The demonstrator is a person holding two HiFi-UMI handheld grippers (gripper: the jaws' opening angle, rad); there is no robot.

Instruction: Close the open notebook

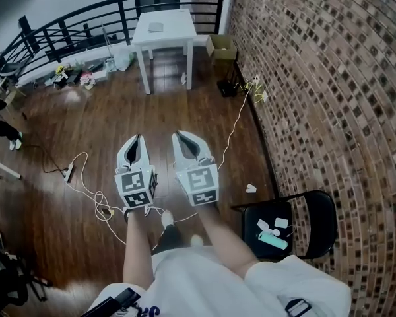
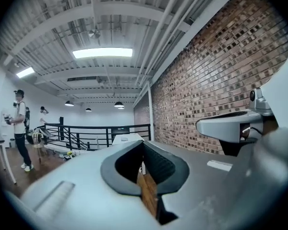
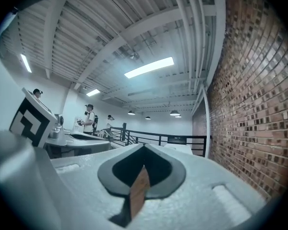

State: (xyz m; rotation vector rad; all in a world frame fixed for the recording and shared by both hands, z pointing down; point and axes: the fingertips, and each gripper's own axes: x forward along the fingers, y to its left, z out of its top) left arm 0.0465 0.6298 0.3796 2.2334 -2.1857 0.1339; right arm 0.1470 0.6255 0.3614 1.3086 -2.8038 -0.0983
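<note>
Forearms run forward side by side from the bottom of my head feed, the left forearm [image 1: 137,246] and the right forearm [image 1: 223,240] nearly parallel. Both tools are held level above the wooden floor [image 1: 86,124] and aimed the same way, close together but not touching.

On its own camera the left gripper [image 1: 136,140] has its jaws closed tip to tip. Only the dark hollow behind the tips is left between them, and nothing is held. The right gripper [image 1: 187,139] reads the same to me: tips met, nothing in its grasp.

Below them a pale cable [image 1: 86,187] loops across the boards. To the right a black folding chair [image 1: 317,216] stands by the brick wall [image 1: 330,78], with a few small items on its seat.

Well ahead stands a white table [image 1: 175,32]. I take the flat pale thing on its top for the notebook [image 1: 156,26], but it is too small for me to tell open from closed. A black railing [image 1: 86,22] runs behind the table.
</note>
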